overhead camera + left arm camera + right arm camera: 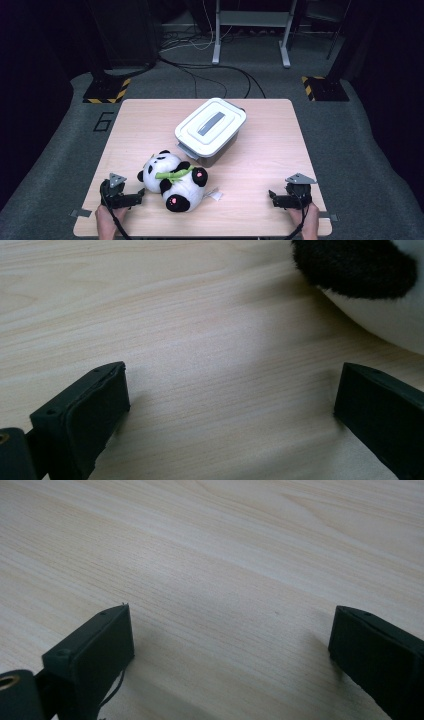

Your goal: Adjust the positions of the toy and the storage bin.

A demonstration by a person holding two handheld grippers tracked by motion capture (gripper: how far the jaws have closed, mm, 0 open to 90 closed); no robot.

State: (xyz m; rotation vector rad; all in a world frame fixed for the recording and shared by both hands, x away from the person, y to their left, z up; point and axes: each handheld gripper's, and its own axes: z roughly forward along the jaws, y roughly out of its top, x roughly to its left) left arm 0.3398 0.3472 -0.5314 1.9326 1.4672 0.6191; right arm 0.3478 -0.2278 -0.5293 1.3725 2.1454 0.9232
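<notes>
Near the front edge of the worktop (260,220) both grippers rest low on the wood, jaws spread wide and holding nothing: the left gripper (134,198) by the front left corner, the right gripper (274,198) toward the front right. The plush panda (174,181) lies on its back just beside the left gripper, its black ear (356,266) ahead of that jaw gap. Behind it, near the middle, stands a lidded white box (210,129). This looks like the approach step; next, the left gripper likely needs to slide forward and close on the soft body.
</notes>
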